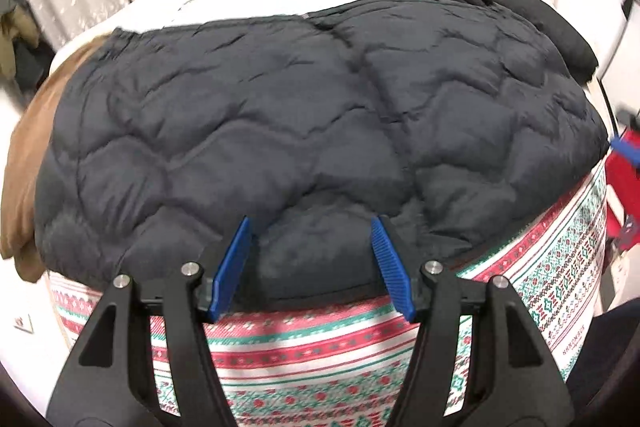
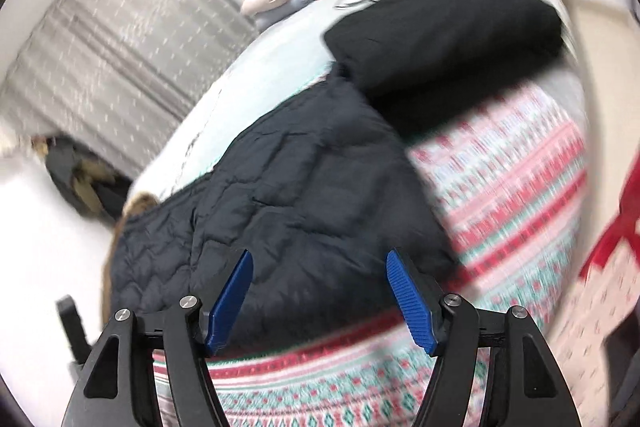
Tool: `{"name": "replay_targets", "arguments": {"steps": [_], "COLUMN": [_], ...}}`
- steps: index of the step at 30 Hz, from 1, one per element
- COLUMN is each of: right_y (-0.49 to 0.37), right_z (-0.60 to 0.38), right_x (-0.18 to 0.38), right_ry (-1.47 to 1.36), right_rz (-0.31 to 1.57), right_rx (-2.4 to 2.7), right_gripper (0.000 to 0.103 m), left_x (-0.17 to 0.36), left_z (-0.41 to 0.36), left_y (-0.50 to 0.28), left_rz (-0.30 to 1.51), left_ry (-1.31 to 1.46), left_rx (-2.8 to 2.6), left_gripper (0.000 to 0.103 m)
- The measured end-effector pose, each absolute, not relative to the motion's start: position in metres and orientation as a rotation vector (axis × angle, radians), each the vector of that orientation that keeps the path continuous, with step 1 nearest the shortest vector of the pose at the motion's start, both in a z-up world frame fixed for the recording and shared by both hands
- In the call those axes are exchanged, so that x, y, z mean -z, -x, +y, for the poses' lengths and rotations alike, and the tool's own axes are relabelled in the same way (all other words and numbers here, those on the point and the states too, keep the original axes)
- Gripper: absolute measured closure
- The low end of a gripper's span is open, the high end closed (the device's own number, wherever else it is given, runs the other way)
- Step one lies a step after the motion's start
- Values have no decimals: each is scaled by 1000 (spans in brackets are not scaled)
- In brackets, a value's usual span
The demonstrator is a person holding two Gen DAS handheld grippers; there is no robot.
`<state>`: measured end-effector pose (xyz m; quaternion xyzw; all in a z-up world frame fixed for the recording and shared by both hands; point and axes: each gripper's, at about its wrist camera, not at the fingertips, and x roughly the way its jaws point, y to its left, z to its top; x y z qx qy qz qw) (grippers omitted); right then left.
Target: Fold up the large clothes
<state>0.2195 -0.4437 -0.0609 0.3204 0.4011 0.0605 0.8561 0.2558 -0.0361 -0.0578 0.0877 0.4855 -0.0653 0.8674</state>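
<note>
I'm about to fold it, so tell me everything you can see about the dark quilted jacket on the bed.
The quilted jacket is dark navy, puffy, stitched in wavy panels, and looks like smooth nylon. It lies spread flat across the patterned bedspread. A brown fur-like trim shows at its left end and a black garment overlaps its far right corner. The left gripper hangs open over its near edge; contact is unclear.
</note>
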Motion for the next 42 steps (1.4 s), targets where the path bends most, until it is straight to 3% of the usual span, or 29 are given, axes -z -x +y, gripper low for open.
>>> {"name": "replay_targets", "arguments": {"steps": [9, 26, 33, 35, 37, 42], "right_y": [-214, -251, -249, -247, -247, -248], "right_z": [-447, -410, -400, -397, -397, -384], "right_x": [117, 132, 112, 104, 93, 74], "right_ry": [-887, -996, -985, -972, -949, -880], "right_rz": [933, 771, 674, 641, 616, 579], "right_rx": [-126, -59, -46, -31, -29, -2], "right_gripper": [32, 33, 51, 68, 75, 83], "left_x": [71, 73, 74, 75, 75, 75], "left_z": [-23, -23, -26, -27, -28, -27], "left_y": [-246, -243, -244, -244, -245, -246], "left_rz": [1027, 1035, 1040, 1041, 1043, 1046], "left_ry": [-158, -137, -139, -139, -135, -130], "left_rx": [97, 108, 113, 114, 116, 120], "left_gripper": [39, 39, 39, 39, 39, 39]}}
